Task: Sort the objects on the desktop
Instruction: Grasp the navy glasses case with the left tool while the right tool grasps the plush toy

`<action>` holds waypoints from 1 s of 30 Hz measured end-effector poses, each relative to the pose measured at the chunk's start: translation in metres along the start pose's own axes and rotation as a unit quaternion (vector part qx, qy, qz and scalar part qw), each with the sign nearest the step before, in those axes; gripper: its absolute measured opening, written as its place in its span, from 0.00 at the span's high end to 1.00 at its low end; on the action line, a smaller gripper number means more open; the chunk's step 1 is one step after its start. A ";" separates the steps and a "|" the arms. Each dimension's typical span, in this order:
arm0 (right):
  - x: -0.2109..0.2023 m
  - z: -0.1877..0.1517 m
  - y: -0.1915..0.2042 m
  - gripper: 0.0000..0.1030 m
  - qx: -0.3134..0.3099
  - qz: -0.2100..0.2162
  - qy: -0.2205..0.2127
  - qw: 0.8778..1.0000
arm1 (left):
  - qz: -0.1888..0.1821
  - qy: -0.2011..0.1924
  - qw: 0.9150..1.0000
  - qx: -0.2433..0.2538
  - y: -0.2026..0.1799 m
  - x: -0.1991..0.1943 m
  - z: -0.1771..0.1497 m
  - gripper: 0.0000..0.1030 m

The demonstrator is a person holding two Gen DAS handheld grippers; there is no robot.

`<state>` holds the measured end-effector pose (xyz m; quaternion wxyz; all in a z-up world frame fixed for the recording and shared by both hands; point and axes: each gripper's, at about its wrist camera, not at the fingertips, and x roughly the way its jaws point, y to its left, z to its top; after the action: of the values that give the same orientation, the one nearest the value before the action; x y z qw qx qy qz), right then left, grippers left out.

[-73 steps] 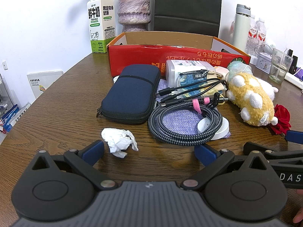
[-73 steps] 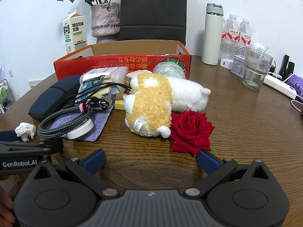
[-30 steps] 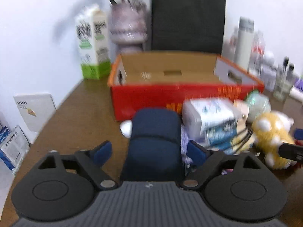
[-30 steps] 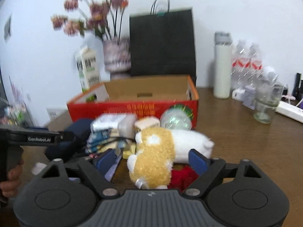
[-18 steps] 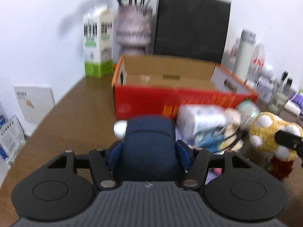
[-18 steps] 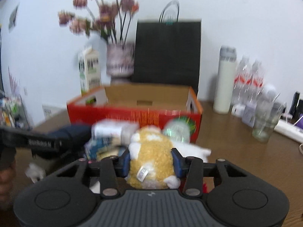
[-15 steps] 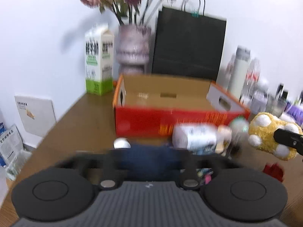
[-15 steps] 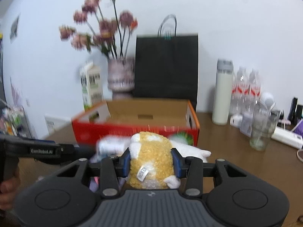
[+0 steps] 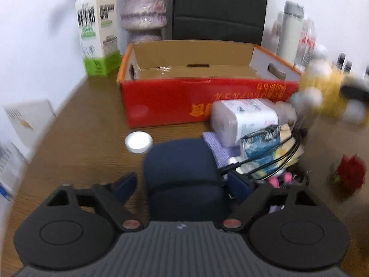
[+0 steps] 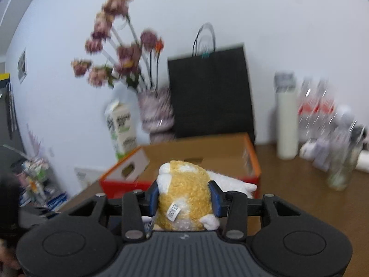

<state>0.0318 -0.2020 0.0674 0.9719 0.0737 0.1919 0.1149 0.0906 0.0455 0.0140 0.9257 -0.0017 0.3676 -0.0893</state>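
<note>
A navy zip pouch [image 9: 182, 161] lies on the wooden table between the fingers of my left gripper [image 9: 183, 182]. Those jaws are opening, and a gap shows at the left pad, so nothing grips the pouch. My right gripper [image 10: 183, 198] is shut on the yellow and white plush toy [image 10: 184, 191] and holds it in the air in front of the red cardboard box [image 10: 251, 159]. In the left wrist view the plush [image 9: 327, 97] is a blur at the right, beside the box [image 9: 173, 99], whose inside looks empty.
Right of the pouch lie a wipes pack [image 9: 244, 117], snack packets and black cables [image 9: 265, 161] on a purple cloth. A white lid [image 9: 138, 142] and a red rose [image 9: 351, 173] sit on the table. Milk carton [image 9: 96, 37], vase [image 9: 143, 13], black bag [image 9: 219, 7] and thermos [image 9: 290, 30] stand behind the box.
The left jaws closed on the pouch, then came apart again, and the left view has dropped lower. The right gripper closed on the plush and lifted it off the table.
</note>
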 end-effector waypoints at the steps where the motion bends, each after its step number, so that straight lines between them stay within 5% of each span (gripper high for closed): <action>1: 0.003 -0.005 0.003 0.59 -0.009 -0.002 0.006 1.000 | -0.005 0.002 1.000 -0.018 0.005 0.001 0.001 0.36; 8: -0.002 -0.013 0.010 0.59 -0.028 -0.009 -0.005 1.000 | -0.031 -0.040 0.998 -0.049 0.003 -0.034 0.010 0.40; 15: -0.021 0.030 0.015 0.65 -0.054 -0.022 -0.072 0.996 | -0.019 -0.119 0.992 -0.027 -0.008 -0.063 0.083 0.42; 19: 0.015 0.064 0.010 1.00 -0.063 -0.048 -0.072 0.994 | -0.007 -0.119 0.992 -0.033 -0.006 -0.035 0.127 0.42; 24: 0.099 0.076 -0.015 0.97 -0.052 -0.083 -0.006 0.995 | 0.021 -0.062 0.997 -0.047 0.010 0.045 0.176 0.41; 27: 0.105 0.070 -0.037 0.84 -0.016 -0.068 0.018 0.997 | 0.046 -0.010 0.997 -0.055 0.015 0.094 0.179 0.37; 30: 0.091 0.079 -0.045 0.57 -0.065 -0.072 0.047 0.994 | 0.029 -0.037 0.998 -0.048 0.016 0.091 0.161 0.19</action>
<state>0.1530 -0.2304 0.0987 0.9703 -0.0095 0.2343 0.0600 0.2675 0.0364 0.0683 0.9398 -0.0392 0.3366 -0.0444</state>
